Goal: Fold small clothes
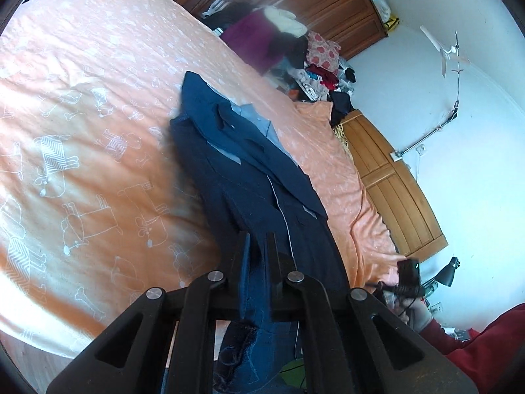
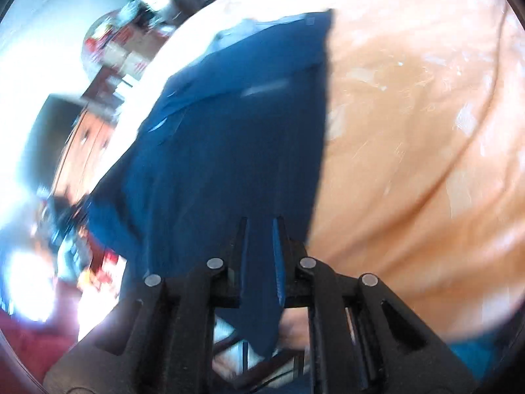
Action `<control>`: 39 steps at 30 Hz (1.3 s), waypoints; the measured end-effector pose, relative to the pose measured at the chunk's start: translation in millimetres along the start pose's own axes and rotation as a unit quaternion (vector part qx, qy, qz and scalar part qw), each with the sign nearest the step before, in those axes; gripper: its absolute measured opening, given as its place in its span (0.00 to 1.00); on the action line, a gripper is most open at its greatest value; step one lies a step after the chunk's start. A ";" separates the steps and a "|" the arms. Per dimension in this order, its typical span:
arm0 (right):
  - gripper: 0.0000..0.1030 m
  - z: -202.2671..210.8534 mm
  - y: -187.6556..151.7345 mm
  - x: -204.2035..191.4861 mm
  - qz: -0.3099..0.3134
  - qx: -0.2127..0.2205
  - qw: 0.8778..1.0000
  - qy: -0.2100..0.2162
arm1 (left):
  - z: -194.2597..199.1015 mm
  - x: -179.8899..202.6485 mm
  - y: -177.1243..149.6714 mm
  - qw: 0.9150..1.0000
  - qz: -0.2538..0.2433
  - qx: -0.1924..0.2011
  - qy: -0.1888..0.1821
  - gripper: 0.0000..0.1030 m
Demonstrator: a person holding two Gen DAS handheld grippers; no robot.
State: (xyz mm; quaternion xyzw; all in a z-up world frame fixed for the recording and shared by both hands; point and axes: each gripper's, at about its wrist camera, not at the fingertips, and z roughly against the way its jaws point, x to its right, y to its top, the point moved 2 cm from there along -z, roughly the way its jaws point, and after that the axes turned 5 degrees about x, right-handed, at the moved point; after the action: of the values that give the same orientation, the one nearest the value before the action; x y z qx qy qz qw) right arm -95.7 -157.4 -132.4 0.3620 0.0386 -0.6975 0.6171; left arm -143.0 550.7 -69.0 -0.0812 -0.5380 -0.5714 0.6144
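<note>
my left gripper [image 1: 257, 246] and right gripper [image 2: 261, 229] each pinch an edge of the navy garment [image 1: 242, 170], which stretches ahead of them across the orange bedspread [image 1: 82, 115] (right view blurred).

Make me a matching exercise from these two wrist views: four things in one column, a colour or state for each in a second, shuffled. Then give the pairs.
Things:
1. left gripper
2. bedspread
3. headboard
4. sleeve

States or colours:
A. red, at the lower right of the left wrist view
B. wooden, at the bed's far side
C. shut on the navy garment
D. orange with white animal drawings

Pairs: 1-C, 2-D, 3-B, 4-A. The right gripper is also shut on the navy garment.
</note>
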 end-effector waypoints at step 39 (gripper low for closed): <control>0.05 -33.0 -77.2 -17.1 0.009 -0.088 0.996 0.027 | -34.6 -22.8 -33.0 0.978 -0.095 -0.153 0.107 0.19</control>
State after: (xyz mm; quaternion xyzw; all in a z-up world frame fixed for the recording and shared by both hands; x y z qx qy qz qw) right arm -149.6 -108.5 -177.6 0.3257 0.1132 -0.6756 0.6517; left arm -144.1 529.0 -117.3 -0.0616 -0.3803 -0.7081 0.5918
